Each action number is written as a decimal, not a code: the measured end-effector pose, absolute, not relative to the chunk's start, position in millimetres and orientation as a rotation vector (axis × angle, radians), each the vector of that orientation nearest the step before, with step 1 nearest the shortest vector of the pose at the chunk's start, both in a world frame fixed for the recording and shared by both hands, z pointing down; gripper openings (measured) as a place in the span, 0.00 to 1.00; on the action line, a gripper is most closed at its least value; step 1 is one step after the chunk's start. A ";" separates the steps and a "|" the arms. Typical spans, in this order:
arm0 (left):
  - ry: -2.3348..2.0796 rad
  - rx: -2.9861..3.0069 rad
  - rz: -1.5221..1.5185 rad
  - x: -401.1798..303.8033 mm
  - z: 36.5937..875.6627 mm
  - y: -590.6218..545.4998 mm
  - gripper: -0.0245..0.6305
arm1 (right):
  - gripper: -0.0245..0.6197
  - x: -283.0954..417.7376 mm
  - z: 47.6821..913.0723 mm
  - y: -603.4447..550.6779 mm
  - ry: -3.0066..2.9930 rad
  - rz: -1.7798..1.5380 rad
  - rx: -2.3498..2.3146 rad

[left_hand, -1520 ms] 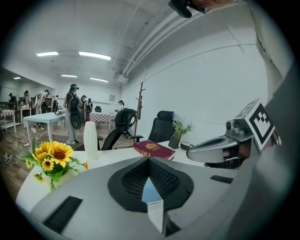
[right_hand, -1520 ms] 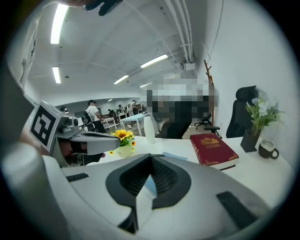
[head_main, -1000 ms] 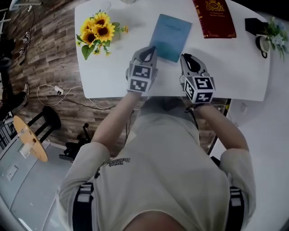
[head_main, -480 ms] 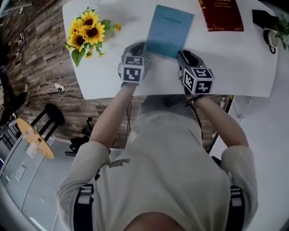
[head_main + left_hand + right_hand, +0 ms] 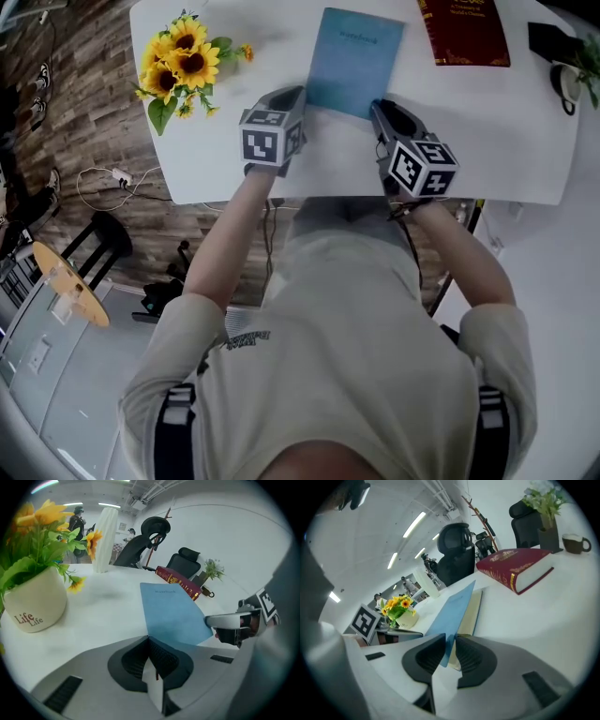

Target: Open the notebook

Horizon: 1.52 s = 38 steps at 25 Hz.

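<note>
A light blue notebook [image 5: 354, 61] lies on the white table [image 5: 487, 141], its near edge toward me. My left gripper [image 5: 298, 97] rests at the notebook's near left corner [image 5: 173, 611]; its jaws meet with nothing between them [image 5: 149, 639]. My right gripper [image 5: 378, 105] is at the near right corner. Its jaws [image 5: 449, 641] are closing on the blue cover [image 5: 454, 606], which stands between the pads, raised off the cream pages [image 5: 471, 616].
A pot of sunflowers [image 5: 183, 61] stands left of the notebook, and a tall white vase [image 5: 105, 538] stands behind it. A thick red book [image 5: 464, 33] lies to the right, with a mug [image 5: 565, 84] and a small plant beyond. The table's front edge [image 5: 328, 195] runs just behind both grippers.
Both grippers came down and forward onto the notebook's near corners and rolled a little. The right gripper now has the cover's edge between its jaws.
</note>
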<state>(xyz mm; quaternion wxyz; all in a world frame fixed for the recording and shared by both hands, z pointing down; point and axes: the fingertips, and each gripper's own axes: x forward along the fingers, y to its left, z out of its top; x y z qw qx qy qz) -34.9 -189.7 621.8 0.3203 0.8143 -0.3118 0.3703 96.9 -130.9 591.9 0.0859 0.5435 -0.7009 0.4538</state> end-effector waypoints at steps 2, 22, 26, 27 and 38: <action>-0.789 2.143 0.976 -29.5 620.8 -181.0 0.04 | 0.15 94.1 567.2 -143.9 -2.220 1.308 1.617; -0.940 2.146 0.640 -87.2 576.1 -144.4 0.04 | 0.29 -68.7 580.9 -150.3 -2.463 0.949 0.727; -0.928 2.191 0.595 -79.7 573.0 -153.6 0.04 | 0.15 -60.4 600.9 -160.2 -2.343 1.043 0.810; -0.941 2.174 0.622 -80.2 578.4 -157.0 0.04 | 0.07 -57.7 603.3 -162.9 -2.322 1.057 0.836; -0.955 2.069 0.888 -83.6 619.6 -172.3 0.04 | 0.12 24.6 571.6 -168.7 -2.245 0.913 1.224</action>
